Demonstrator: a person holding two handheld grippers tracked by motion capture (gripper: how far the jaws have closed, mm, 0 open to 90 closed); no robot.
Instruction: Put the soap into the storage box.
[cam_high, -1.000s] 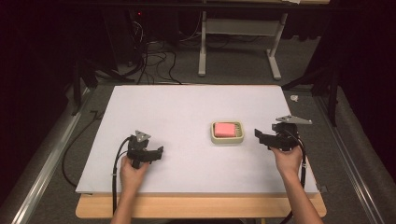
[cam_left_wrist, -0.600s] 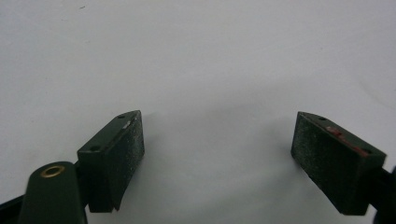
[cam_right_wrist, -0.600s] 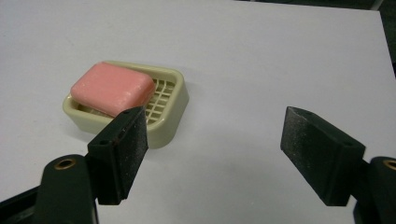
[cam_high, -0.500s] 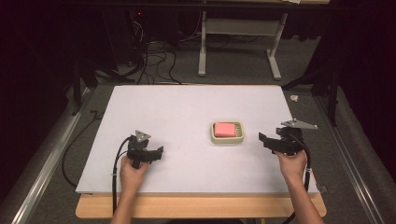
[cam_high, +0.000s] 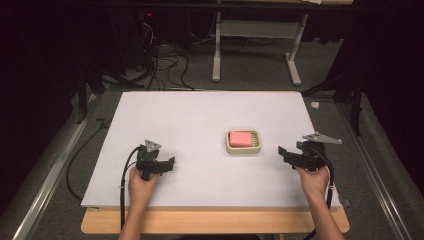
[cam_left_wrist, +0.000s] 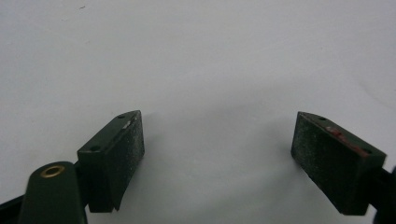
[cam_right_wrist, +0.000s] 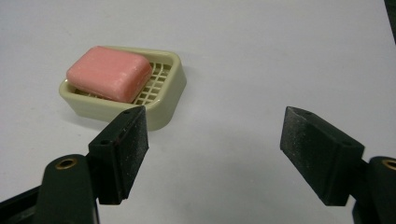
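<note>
Now approaching soap (cam_right_wrist: 109, 73) in dish (cam_right_wrist: 169, 88); right gripper (cam_right_wrist: 215, 156) jaws spread, empty. Left gripper (cam_left_wrist: 217, 161) jaws spread over bare surface (cam_high: 190, 120). Next: reach closer, straddle soap.

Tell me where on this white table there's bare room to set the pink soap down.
The white table top is bare behind the cream soap dish holding the pink soap bar, and between the dish and the left gripper. The tightest spot is the gap between the dish and the open right gripper.

A pink soap bar (cam_right_wrist: 109, 73) lies in a cream, grid-patterned dish (cam_right_wrist: 169, 91) on the white table (cam_high: 190, 120).
</note>
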